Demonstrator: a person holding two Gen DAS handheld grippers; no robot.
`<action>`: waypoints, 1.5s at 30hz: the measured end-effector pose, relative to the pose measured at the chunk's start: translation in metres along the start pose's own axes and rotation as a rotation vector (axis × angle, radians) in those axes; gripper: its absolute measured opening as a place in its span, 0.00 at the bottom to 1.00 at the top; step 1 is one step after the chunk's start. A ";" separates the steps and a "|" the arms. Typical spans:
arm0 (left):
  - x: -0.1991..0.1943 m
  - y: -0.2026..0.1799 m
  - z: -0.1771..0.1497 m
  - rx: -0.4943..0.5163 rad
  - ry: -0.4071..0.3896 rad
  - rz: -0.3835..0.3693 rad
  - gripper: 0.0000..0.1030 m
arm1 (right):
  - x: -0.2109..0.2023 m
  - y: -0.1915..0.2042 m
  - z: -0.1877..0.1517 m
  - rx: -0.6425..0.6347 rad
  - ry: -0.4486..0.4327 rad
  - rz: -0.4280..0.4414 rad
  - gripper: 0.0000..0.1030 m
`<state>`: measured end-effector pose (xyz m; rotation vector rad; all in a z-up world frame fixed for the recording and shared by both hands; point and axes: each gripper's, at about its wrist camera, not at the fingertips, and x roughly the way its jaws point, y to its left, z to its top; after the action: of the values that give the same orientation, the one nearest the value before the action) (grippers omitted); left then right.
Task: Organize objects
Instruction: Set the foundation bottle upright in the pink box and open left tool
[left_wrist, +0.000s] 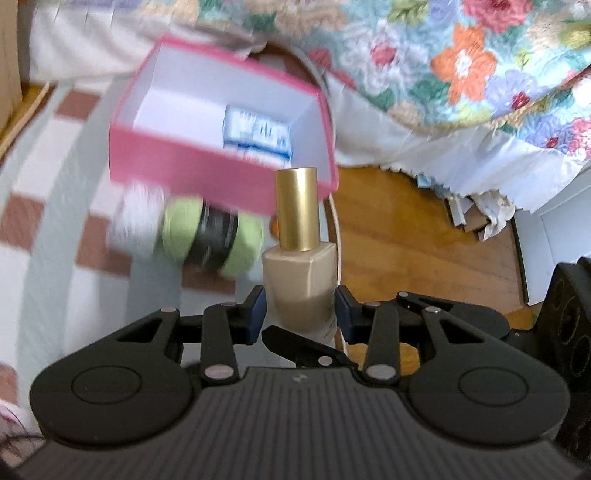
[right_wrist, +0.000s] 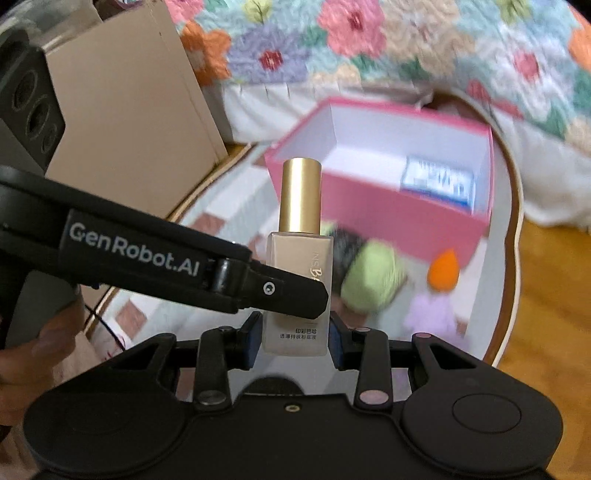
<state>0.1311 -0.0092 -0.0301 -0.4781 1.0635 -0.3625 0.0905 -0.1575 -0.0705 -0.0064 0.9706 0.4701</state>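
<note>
A beige foundation bottle (left_wrist: 300, 280) with a gold cap stands upright between the fingers of both grippers, above the table. My left gripper (left_wrist: 300, 312) is shut on its lower body. My right gripper (right_wrist: 294, 338) is shut on the same bottle (right_wrist: 298, 291); the left gripper's finger (right_wrist: 288, 291) crosses in front of it. Behind stands an open pink box (left_wrist: 207, 177), also in the right wrist view (right_wrist: 417, 218), with a blue-white packet (left_wrist: 258, 133) inside. A green and black jar (left_wrist: 212, 236) lies in front of the box.
An orange sponge (right_wrist: 443, 275) and a lilac object (right_wrist: 432, 314) lie on the checked tablecloth (left_wrist: 55, 236) of a round table. A cardboard box (right_wrist: 125, 122) stands left. A floral quilt (left_wrist: 461, 55) hangs behind. Wooden floor (left_wrist: 399, 229) lies right.
</note>
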 end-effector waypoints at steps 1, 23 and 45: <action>-0.004 -0.001 0.006 0.009 -0.013 -0.012 0.37 | -0.003 0.003 0.009 -0.011 -0.004 -0.008 0.41; 0.075 0.030 0.144 -0.052 -0.056 0.031 0.37 | 0.065 -0.080 0.157 0.173 0.050 0.078 0.40; 0.233 0.109 0.185 -0.263 0.090 0.107 0.39 | 0.224 -0.165 0.161 0.360 0.177 0.027 0.40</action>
<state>0.4061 0.0019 -0.1875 -0.6404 1.2257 -0.1502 0.3873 -0.1868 -0.1894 0.2943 1.2201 0.3179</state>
